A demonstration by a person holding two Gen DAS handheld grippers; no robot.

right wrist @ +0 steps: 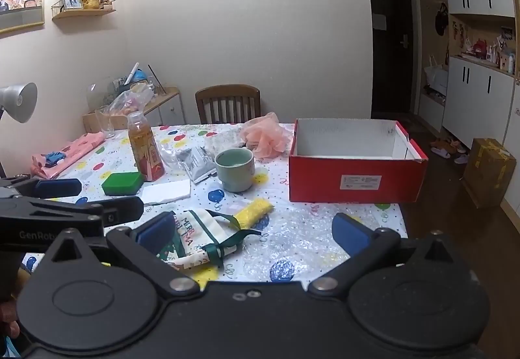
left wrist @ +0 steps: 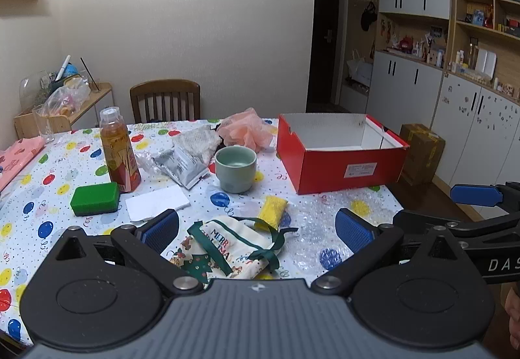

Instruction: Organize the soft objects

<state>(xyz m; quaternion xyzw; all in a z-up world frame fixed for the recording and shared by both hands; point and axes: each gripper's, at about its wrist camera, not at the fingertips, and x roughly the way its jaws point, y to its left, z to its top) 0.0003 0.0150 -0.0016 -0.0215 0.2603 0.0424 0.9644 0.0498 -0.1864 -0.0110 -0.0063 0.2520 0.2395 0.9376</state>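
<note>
right now both grippers hover above the near edge of the table, each with its jaws spread wide and nothing between them. the nearest soft thing is the christmas drawstring pouch — cream cloth, green ribbon, "merry christmas" printed on it — lying flat on the balloon-print cloth.

from the left gripper the pouch sits almost dead centre between the blue pads, just ahead and below. from the right gripper the same pouch lies off toward its left finger, partly hidden behind it. so the left hand looks the nearer and better lined up for a first pick.

the pouch's long axis runs roughly away from the camera, leaning a little rightward, with the ribbon trailing off to the right (a straight descent would seem to close across its width).

just beyond it lies the yellow sponge, touching or nearly touching the pouch's far corner. the open red shoebox stands well apart at the far right — the likely place for the soft items, and closer to the right hand's side. a green mug stands between pouch and box, something to steer round.
</note>
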